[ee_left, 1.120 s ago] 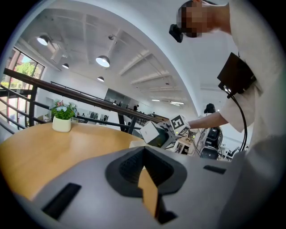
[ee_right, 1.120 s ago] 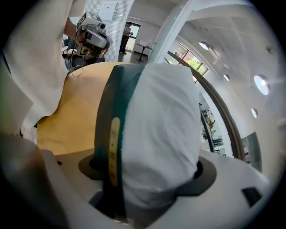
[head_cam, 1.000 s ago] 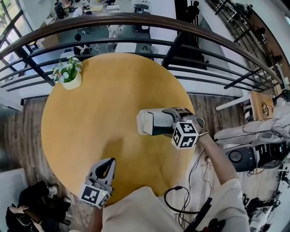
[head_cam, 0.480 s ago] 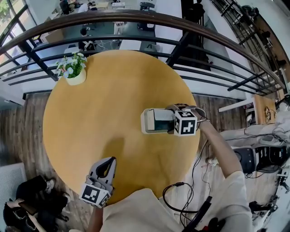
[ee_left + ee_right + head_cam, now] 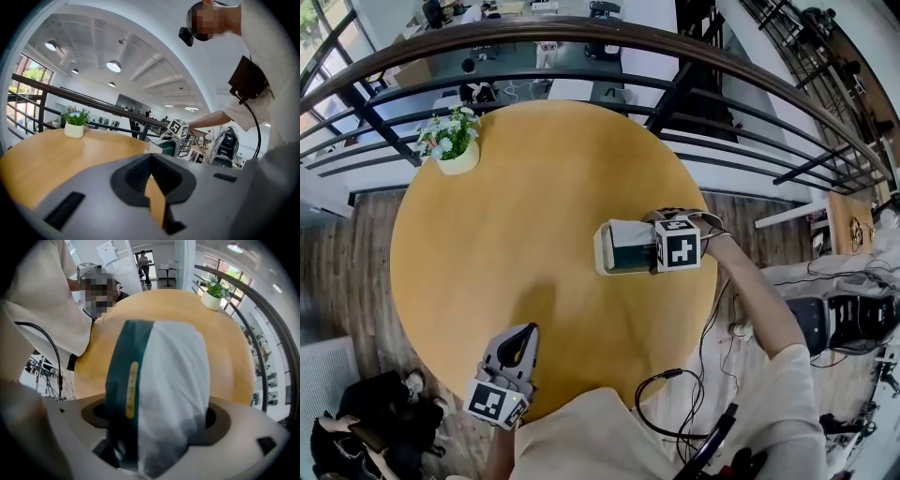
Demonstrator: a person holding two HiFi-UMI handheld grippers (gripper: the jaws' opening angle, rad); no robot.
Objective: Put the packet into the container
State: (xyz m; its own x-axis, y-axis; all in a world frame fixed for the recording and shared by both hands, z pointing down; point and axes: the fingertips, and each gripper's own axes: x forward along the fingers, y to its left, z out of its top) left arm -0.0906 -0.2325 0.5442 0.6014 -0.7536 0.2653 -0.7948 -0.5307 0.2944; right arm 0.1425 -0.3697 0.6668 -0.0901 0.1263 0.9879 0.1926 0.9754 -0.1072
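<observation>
A white packet with a dark green side (image 5: 622,247) hangs just above the right part of the round wooden table (image 5: 516,216), lying roughly level. My right gripper (image 5: 650,247) is shut on its right end. In the right gripper view the packet (image 5: 164,376) fills the space between the jaws of the right gripper (image 5: 157,430) and points out over the table. My left gripper (image 5: 517,345) rests at the table's near edge with its jaws together and nothing in them; the left gripper (image 5: 152,185) looks across the table toward the packet (image 5: 161,146). No container shows in any view.
A small white pot of flowers (image 5: 450,145) stands at the table's far left. A dark metal railing (image 5: 675,89) curves behind the table, with a lower floor beyond it. Cables (image 5: 675,394) hang by the person's right side.
The right gripper has turned slightly about its own axis and edged right with the packet still in it. The left gripper has stayed put.
</observation>
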